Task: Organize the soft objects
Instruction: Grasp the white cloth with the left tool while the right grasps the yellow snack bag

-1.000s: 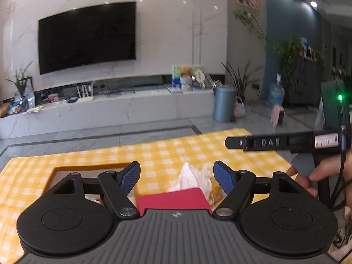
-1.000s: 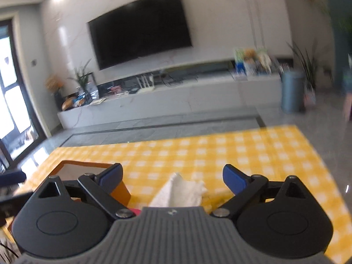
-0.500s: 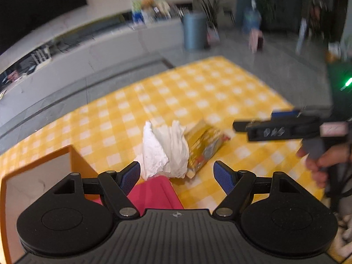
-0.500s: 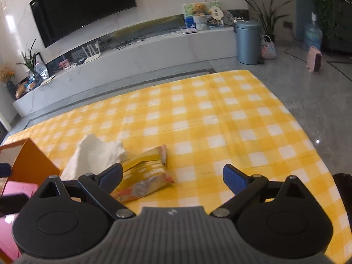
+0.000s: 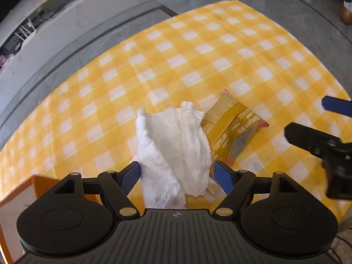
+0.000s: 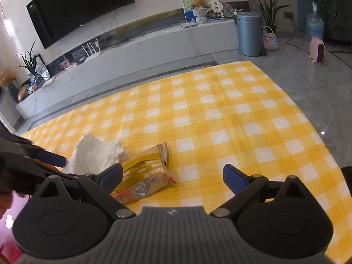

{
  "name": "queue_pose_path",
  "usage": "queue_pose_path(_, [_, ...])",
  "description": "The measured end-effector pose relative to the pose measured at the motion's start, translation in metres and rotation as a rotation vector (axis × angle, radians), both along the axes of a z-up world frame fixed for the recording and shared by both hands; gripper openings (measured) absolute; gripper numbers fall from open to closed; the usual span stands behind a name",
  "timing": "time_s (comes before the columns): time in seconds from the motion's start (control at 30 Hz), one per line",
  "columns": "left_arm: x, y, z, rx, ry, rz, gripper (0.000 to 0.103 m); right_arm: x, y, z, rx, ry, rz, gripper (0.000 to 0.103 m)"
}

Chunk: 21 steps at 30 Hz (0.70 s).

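A crumpled white tissue (image 5: 173,151) lies on the yellow checked cloth (image 5: 187,50), with a yellow snack packet (image 5: 233,129) touching its right side. My left gripper (image 5: 177,176) is open, its blue fingertips on either side of the tissue's near end. In the right wrist view the tissue (image 6: 94,151) and the packet (image 6: 145,173) lie left of centre. My right gripper (image 6: 172,176) is open and empty, its left fingertip over the packet's near edge. It also shows at the right edge of the left wrist view (image 5: 325,136).
An orange box (image 5: 19,189) stands at the near left of the cloth. A pink-red object (image 6: 8,211) lies at the bottom left of the right wrist view. Beyond the cloth are grey floor, a TV bench (image 6: 143,50) and a blue bin (image 6: 249,34).
Both grippers have tilted down and moved forward over the cloth. My left gripper has come around the tissue. The red item has left the left wrist view.
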<state>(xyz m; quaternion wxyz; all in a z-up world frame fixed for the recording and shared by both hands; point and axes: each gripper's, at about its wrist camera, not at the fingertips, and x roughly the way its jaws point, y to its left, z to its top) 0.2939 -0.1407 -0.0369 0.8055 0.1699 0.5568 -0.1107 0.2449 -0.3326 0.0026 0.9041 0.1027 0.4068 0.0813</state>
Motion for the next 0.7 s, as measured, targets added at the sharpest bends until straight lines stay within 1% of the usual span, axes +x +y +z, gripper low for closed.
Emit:
queue_pose_path(0.07, [0.006, -0.002, -0.008, 0.023, 0.021, 0.037, 0.089, 0.001, 0.0, 0.0, -0.011, 0.0, 0.0, 0.096])
queue_pose_path(0.2, [0.015, -0.006, -0.017, 0.029, 0.053, 0.068, 0.089, 0.003, -0.006, -0.001, 0.057, 0.011, 0.008, 0.096])
queue_pose_path(0.33, [0.015, -0.01, -0.017, 0.032, 0.037, 0.09, 0.088, 0.003, -0.009, 0.001, 0.058, 0.008, -0.012, 0.096])
queue_pose_path(0.4, [0.017, -0.012, -0.017, 0.032, 0.031, 0.099, 0.084, 0.003, -0.011, 0.002, 0.078, 0.008, -0.018, 0.096])
queue_pose_path(0.43, [0.019, -0.011, -0.018, 0.021, 0.039, 0.11, 0.081, 0.002, -0.011, 0.002, 0.085, 0.005, -0.017, 0.096])
queue_pose_path(0.47, [0.021, -0.01, -0.018, 0.002, 0.05, 0.124, 0.072, 0.002, -0.011, 0.004, 0.088, 0.001, -0.014, 0.096])
queue_pose_path(0.5, [0.022, -0.009, -0.018, -0.024, 0.058, 0.142, 0.057, 0.001, -0.011, 0.005, 0.088, -0.003, -0.01, 0.096])
queue_pose_path(0.53, [0.022, -0.006, -0.017, -0.04, 0.064, 0.163, 0.05, 0.001, -0.012, 0.005, 0.088, -0.007, -0.007, 0.096])
queue_pose_path(0.57, [0.022, -0.004, -0.017, -0.038, 0.067, 0.177, 0.038, 0.001, -0.012, 0.005, 0.088, -0.009, -0.007, 0.096])
queue_pose_path(0.6, [0.022, -0.004, -0.015, -0.028, 0.066, 0.177, 0.03, 0.001, -0.012, 0.005, 0.09, -0.009, -0.009, 0.096])
queue_pose_path(0.63, [0.022, -0.002, -0.013, -0.023, 0.062, 0.168, 0.027, 0.001, -0.013, 0.005, 0.092, -0.006, -0.012, 0.096])
queue_pose_path(0.67, [0.021, 0.001, -0.009, -0.035, 0.055, 0.164, 0.021, 0.001, -0.014, 0.004, 0.093, -0.004, -0.015, 0.096])
queue_pose_path(0.7, [0.02, 0.005, -0.005, -0.058, 0.049, 0.17, 0.018, 0.001, -0.014, 0.003, 0.092, -0.002, -0.016, 0.096])
